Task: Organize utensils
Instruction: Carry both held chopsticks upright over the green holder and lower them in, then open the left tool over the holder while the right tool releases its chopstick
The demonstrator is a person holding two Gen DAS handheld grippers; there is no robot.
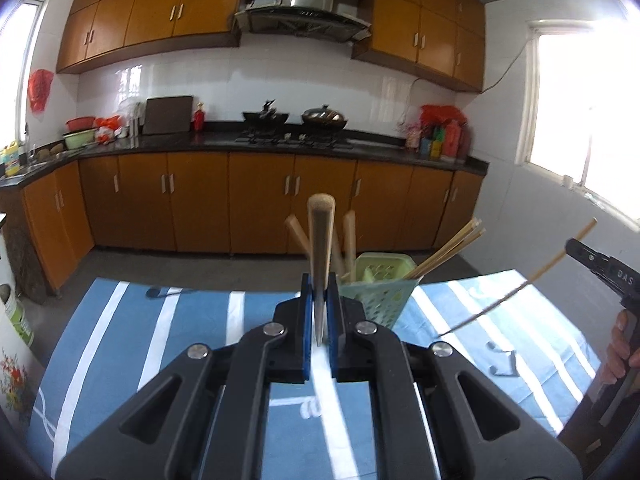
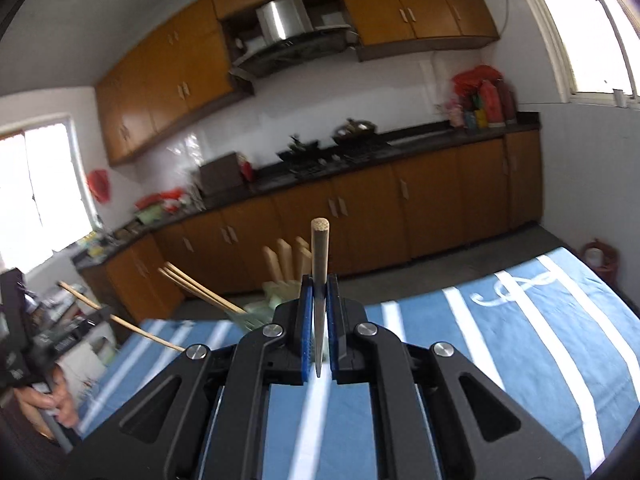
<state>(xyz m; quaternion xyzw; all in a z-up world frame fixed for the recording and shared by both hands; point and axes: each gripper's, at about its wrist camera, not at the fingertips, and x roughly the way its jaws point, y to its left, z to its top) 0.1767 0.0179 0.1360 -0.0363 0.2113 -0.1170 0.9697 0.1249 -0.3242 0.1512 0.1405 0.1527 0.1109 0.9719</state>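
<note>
My left gripper and right gripper each pinch a wooden chopstick; the pale-green perforated plastic basket holds wooden chopsticks and flat sticks.

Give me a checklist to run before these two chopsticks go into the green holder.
1. Left gripper shut on the left chopstick: ok.
2. Right gripper shut on the right chopstick: ok.
3. Green holder standing on the striped cloth: ok.
4. Left gripper lined up with the holder: not ok, the holder sits to its right.
5. Free room inside among the wooden handles and stored chopsticks: cannot tell.
</note>
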